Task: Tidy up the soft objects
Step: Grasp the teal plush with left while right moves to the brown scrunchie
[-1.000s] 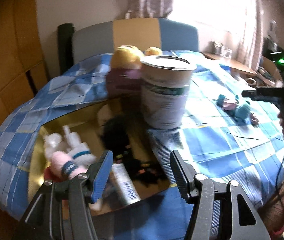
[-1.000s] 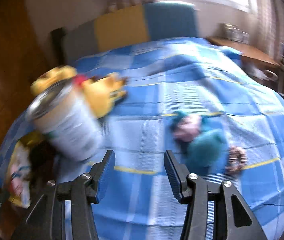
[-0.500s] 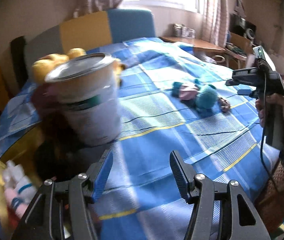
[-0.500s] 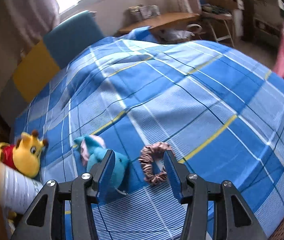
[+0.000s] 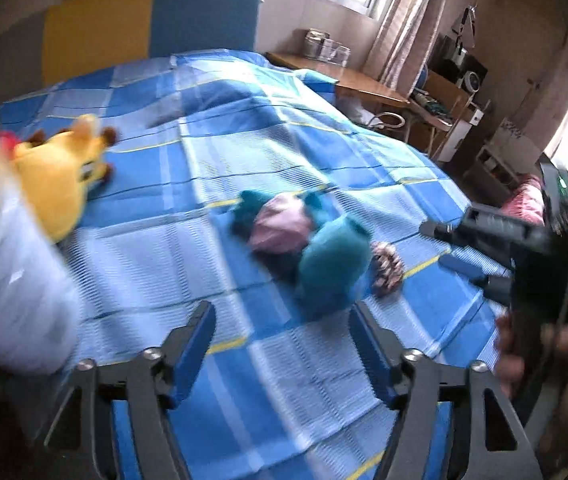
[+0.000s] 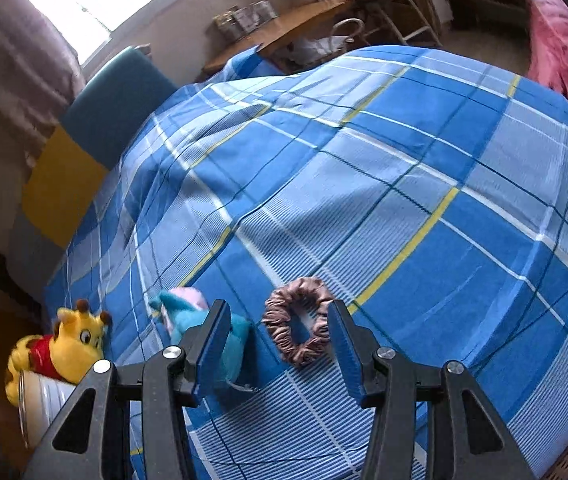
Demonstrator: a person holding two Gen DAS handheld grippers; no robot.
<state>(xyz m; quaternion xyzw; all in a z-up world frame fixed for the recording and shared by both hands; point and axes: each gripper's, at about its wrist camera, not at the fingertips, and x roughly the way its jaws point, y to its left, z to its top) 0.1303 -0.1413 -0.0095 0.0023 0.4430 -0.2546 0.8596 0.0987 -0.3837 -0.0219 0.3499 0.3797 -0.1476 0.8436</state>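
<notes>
Left wrist view. The left gripper (image 5: 282,344) hovers over the blue plaid bedspread (image 5: 244,152) with its jaws apart and nothing between them. Ahead of it lies one teal and pink plush (image 5: 307,248), blurred, with one brown striped scrunchie (image 5: 387,267) touching its right side. One yellow giraffe plush (image 5: 58,174) lies at the left, against one white canister (image 5: 8,280) that fills the left edge. The right gripper (image 5: 463,246) enters from the right, held in a hand (image 5: 551,360); from this angle its jaw state cannot be told.

Right wrist view. The right gripper (image 6: 280,340) is spread wide and empty, its two fingers straddling the scrunchie (image 6: 297,332), which lies flat on the bedspread (image 6: 403,180). The teal and pink plush (image 6: 208,328) sits just left of the scrunchie, partly behind the left finger. The giraffe plush (image 6: 60,348) rests at the far left, touching the canister (image 6: 40,404).

Step in hand, as judged: approach to a pick, with the scrunchie the likely target of the right gripper. The next move calls for lowering until the finger pads bracket the fabric ring, then closing gently, since the soft ring may flatten or slip.

Count: three soft objects (two plush toys, one scrunchie), one canister, two grippers.
</notes>
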